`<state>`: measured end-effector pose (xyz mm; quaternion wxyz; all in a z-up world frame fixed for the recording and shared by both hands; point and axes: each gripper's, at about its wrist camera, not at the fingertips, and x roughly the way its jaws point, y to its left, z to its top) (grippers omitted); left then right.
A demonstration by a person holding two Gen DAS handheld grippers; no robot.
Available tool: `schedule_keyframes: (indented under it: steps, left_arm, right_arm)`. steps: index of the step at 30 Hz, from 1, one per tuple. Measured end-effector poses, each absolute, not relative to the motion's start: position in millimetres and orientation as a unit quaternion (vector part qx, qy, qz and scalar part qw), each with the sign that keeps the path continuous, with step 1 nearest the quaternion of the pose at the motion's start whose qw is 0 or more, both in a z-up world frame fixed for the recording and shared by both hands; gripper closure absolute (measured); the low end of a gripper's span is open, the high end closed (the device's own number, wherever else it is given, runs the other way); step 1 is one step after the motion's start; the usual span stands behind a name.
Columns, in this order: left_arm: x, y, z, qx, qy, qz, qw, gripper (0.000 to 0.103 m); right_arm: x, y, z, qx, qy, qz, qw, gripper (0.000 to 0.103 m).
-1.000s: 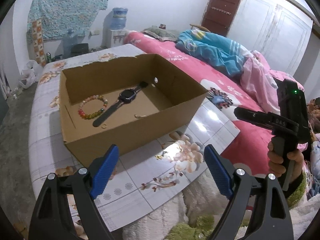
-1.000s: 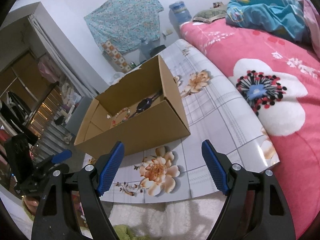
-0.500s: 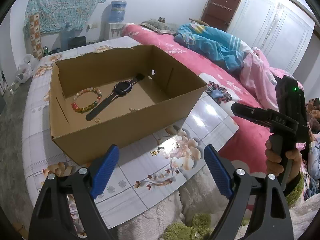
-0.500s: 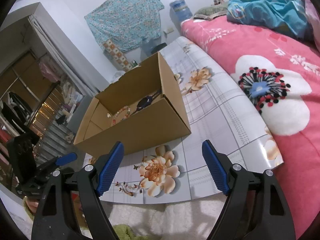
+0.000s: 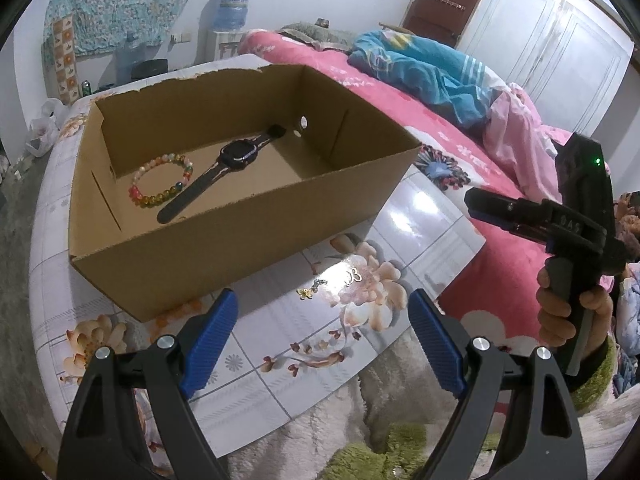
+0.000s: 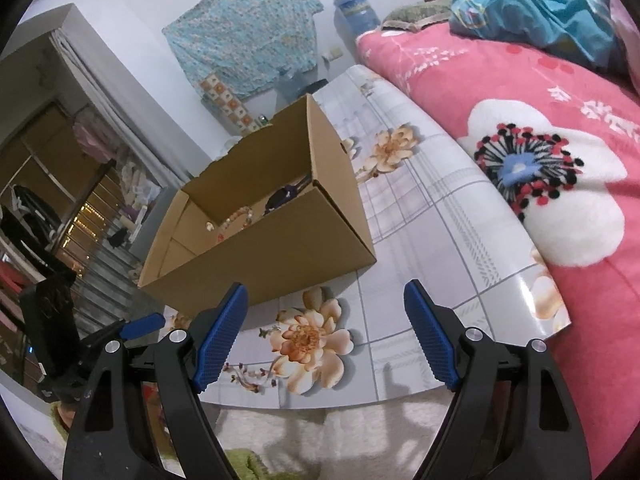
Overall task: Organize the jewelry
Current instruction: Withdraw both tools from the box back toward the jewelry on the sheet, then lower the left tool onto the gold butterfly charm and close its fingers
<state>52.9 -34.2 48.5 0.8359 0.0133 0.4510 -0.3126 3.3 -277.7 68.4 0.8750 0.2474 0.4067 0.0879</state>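
Two small gold trinkets [image 5: 310, 293] lie loose on the counter [image 5: 280, 344], near its front edge and just in front of the box [image 5: 248, 240]; beside them sits a tiny curled charm [image 5: 353, 277], apart from both. Inside the box a bead bracelet [image 5: 162, 180] and a watch [image 5: 224, 170] already rest on the cardboard floor, the bracelet touching the strap.

Left gripper [image 5: 320, 340] hovers above the counter's front edge with fingers wide apart and nothing between them, the trinkets just beyond its tips. Right gripper [image 6: 326, 334] also has its fingers spread and empty, over the flower print near the same edge.

Those loose pieces look very light, thin and hard, probably slick on the glossy covering, so they may skid or flip when pinched. A low, flat approach with the fingers closing across the widest part of one piece seems safest; the fine chain link looks too thin to catch reliably.
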Motion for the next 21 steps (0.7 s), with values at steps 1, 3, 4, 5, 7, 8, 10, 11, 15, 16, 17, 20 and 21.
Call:
schedule_keyframes:
  steps: [1,3,4,5,7,8,10,11,15,16,17,20,21]
  left_arm:
    - [53.3,-34.8,47.0,0.015,0.451,-0.312,0.836,0.018]
    - [53.0,-37.3,42.7,0.024,0.449,-0.311,0.838,0.018]
    - [52.5,-39.2,40.6,0.031,0.446,-0.311,0.839,0.018]
    - [51.9,-41.4,38.7,0.04,0.444,-0.309,0.84,0.018]
    - [50.7,-43.8,35.1,0.054,0.438,-0.307,0.843,0.018]
    - [50.1,-45.8,32.4,0.063,0.435,-0.307,0.844,0.018]
    - [48.8,-49.9,26.3,0.079,0.43,-0.305,0.846,0.018]
    - [48.4,-51.5,24.4,0.084,0.428,-0.305,0.847,0.018]
    - [48.1,-58.5,12.1,0.103,0.421,-0.301,0.85,0.019]
    - [47.9,-60.1,8.8,0.107,0.418,-0.301,0.85,0.02]
    - [47.7,-62.1,6.6,0.111,0.417,-0.3,0.85,0.023]
    - [47.1,-68.9,-1.3,0.123,0.417,-0.303,0.848,0.029]
    - [47.5,-71.1,-4.0,0.127,0.416,-0.303,0.848,0.03]
  right_arm:
    - [3.9,-277.9,67.7,0.247,0.408,0.087,0.874,0.027]
    - [4.6,-277.7,65.8,0.249,0.41,0.087,0.873,0.027]
    - [5.6,-278.1,64.9,0.25,0.411,0.087,0.872,0.026]
    - [6.2,-278.2,63.5,0.251,0.413,0.086,0.871,0.027]
    - [7.3,-278.4,60.7,0.251,0.416,0.084,0.87,0.027]
    - [8.0,-278.5,58.8,0.252,0.418,0.083,0.869,0.027]
    - [9.2,-279.1,54.6,0.253,0.423,0.08,0.867,0.026]
    - [9.8,-279.8,53.0,0.253,0.424,0.08,0.866,0.027]
    - [10.8,-281.1,45.1,0.251,0.43,0.079,0.864,0.027]
    - [10.8,-281.2,43.3,0.251,0.43,0.081,0.863,0.027]
    - [10.4,-280.6,41.0,0.251,0.431,0.084,0.863,0.027]
    - [10.1,-276.9,36.0,0.249,0.436,0.094,0.86,0.027]
    - [10.1,-275.6,35.0,0.249,0.437,0.096,0.859,0.027]
